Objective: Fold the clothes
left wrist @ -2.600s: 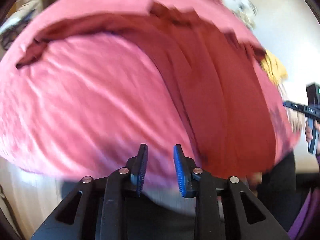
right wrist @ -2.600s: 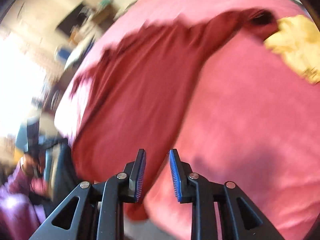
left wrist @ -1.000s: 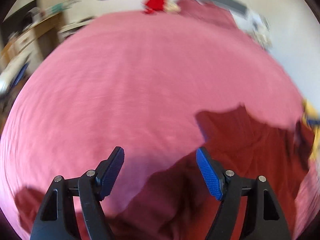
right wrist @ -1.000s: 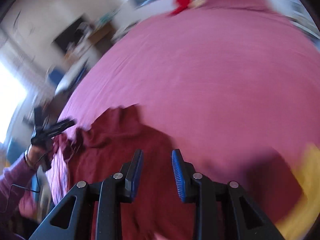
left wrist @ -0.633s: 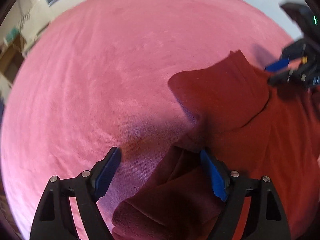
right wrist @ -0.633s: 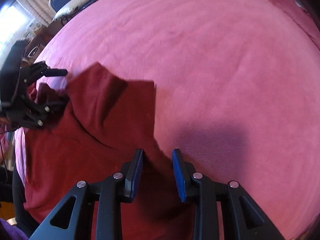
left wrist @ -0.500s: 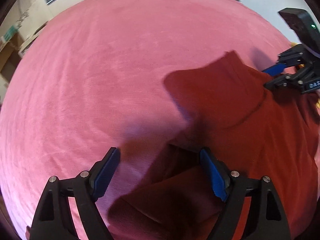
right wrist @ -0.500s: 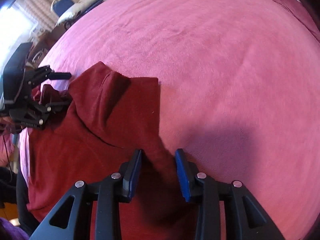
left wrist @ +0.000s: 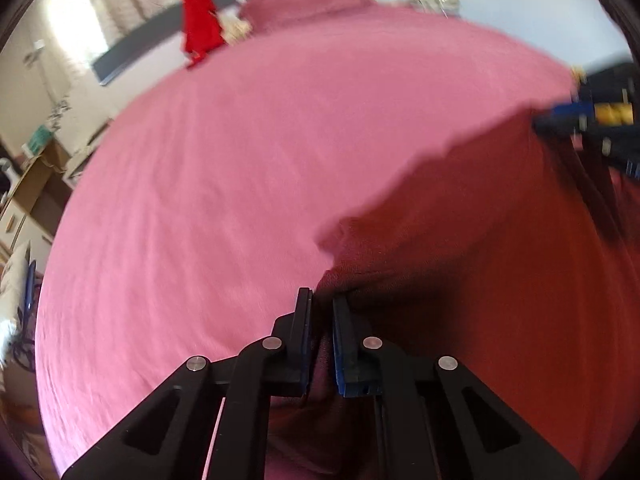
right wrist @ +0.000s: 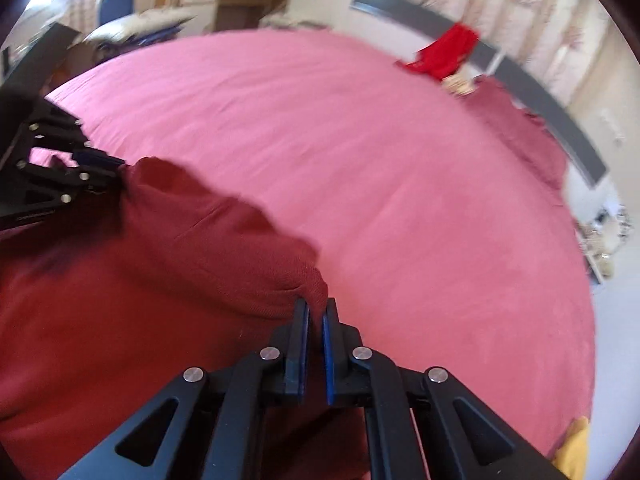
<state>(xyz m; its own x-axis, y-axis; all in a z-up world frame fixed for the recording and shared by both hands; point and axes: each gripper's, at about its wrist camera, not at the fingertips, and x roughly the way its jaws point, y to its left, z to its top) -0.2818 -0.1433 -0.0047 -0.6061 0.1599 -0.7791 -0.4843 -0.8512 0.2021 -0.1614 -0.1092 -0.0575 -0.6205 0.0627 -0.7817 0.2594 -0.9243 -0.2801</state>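
Note:
A dark red garment [left wrist: 480,260] lies on the pink bed cover [left wrist: 240,160], its top edge stretched between my two grippers. In the left wrist view my left gripper [left wrist: 322,300] has one corner of that edge between its blue pads; the jaws are closing and stand nearly together on the cloth. My right gripper [right wrist: 316,306] is shut on the other corner of the garment [right wrist: 160,260]. Each gripper also shows in the other's view: the right gripper [left wrist: 576,120] at the far right, the left gripper [right wrist: 100,160] at the far left, both at the cloth's edge.
The pink bed cover [right wrist: 380,160] stretches wide beyond the garment. A bright red cloth [right wrist: 444,56] and a maroon pillow [left wrist: 304,4] lie at the far end. A yellow cloth [right wrist: 572,444] sits at the near right. A blue chair [right wrist: 116,0] and wooden furniture stand past the bed.
The left jaws, wide apart around the cloth half a second ago, have come together on it. The right jaws have pinched shut on their corner. The edge now stretches between them.

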